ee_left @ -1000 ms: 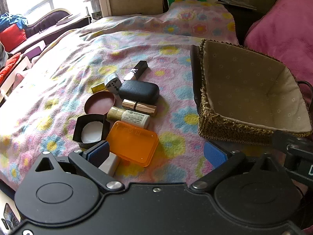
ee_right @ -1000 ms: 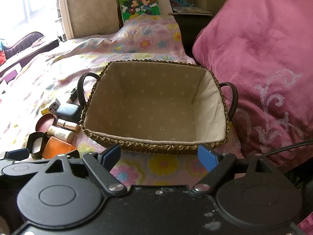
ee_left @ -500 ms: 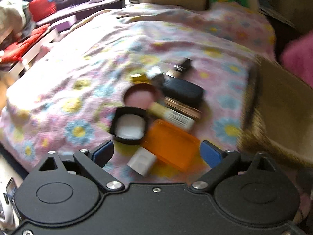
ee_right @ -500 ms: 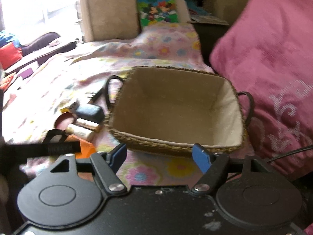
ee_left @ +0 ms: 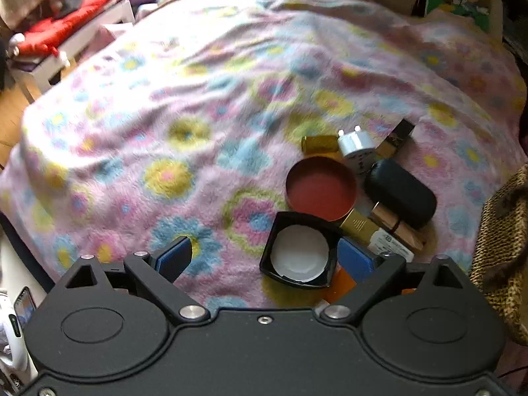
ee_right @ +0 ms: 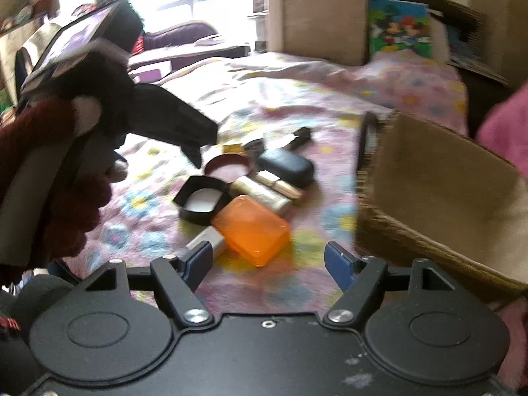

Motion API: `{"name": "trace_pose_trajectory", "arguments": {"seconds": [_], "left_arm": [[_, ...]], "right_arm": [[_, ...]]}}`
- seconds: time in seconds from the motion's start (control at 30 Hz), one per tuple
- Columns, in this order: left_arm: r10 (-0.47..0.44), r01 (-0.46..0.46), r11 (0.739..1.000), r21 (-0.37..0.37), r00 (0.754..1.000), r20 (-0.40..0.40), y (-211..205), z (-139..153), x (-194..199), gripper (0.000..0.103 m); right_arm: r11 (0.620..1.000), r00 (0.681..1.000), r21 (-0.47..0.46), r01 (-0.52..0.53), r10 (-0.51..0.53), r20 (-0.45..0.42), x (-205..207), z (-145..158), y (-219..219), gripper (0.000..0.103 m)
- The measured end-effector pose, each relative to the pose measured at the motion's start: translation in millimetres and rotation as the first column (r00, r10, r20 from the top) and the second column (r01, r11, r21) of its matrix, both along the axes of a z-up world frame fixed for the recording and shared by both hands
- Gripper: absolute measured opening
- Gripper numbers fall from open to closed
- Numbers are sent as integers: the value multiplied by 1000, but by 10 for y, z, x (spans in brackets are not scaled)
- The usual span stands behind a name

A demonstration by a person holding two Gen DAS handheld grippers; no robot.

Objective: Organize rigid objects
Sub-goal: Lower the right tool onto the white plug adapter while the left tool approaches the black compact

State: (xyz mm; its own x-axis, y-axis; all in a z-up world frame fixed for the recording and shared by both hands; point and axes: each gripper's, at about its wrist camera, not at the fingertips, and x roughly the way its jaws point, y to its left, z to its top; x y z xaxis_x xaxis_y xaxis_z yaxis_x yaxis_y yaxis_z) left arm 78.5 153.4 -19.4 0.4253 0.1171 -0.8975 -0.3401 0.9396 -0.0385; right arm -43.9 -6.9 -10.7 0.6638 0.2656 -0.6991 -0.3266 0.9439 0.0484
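A pile of small rigid items lies on the flowered blanket. It holds a black square lid (ee_left: 300,257) with a white inside, a red round lid (ee_left: 320,191), a black case (ee_left: 399,194), a gold-capped tube (ee_left: 359,227) and a white plug (ee_left: 358,151). My left gripper (ee_left: 264,259) is open over the blanket; the black lid lies just inside its right fingertip. My right gripper (ee_right: 269,262) has its jaws opening, with nothing between them. The orange box (ee_right: 252,227) and a white block (ee_right: 208,241) lie just beyond them. The woven basket (ee_right: 429,191) stands to the right.
The left gripper's black body (ee_right: 171,122) and a dark red sleeve (ee_right: 66,198) fill the left of the right wrist view. A pink pillow (ee_right: 505,122) lies behind the basket. The bed edge (ee_left: 19,204) drops off at the left, with red cushions (ee_left: 56,33) beyond.
Both views swung left. The pile slid right in the left wrist view and the basket went to the edge. The right wrist view left the basket for the pile, and the left gripper appeared.
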Motion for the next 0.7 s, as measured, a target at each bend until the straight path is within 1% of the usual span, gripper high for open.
{"name": "trace_pose_trajectory", "arguments": {"seconds": [0.07,0.13,0.2,0.27,0.3,0.37,0.47,0.5,0.6,0.7], "left_arm": [[-31,32,999,21,999,-35,-10,-69,100,92],[-67,69,997,45,996,-52,-35,-130,166,92],[-90,92,996,22,994,-65,-40,-198,199,92],[-110,107,993,-45,992,-69,-22,-230,202,92],[-117,113,992,-64,991,-62,-24,-223,200,92],[-128,125,990,-64,991,-45,-37,-189,194,92],[-135,133,991,-28,990,-52,-69,-188,229,92],[-136,135,990,-29,989,-60,-70,-202,253,92],[-131,126,990,-55,987,-96,-48,-272,314,92],[-117,110,992,-63,987,-109,-17,-295,335,93]], "right_arm": [[1000,1000,-20,1,-1,-12,90,-91,105,74],[1000,1000,-25,7,-7,-26,168,-149,171,74],[999,999,-28,17,-18,-35,225,-187,206,74],[999,999,-47,20,-21,-30,280,-228,267,74],[998,999,-59,20,-22,-23,296,-244,286,74],[997,1000,-80,17,-18,-15,339,-273,315,74],[994,1000,-107,-12,10,-15,391,-308,341,74],[994,999,-107,-35,35,-3,367,-292,350,74],[982,987,-107,-159,161,6,292,-306,454,74],[959,963,-98,-267,268,-1,235,-376,580,66]]}}
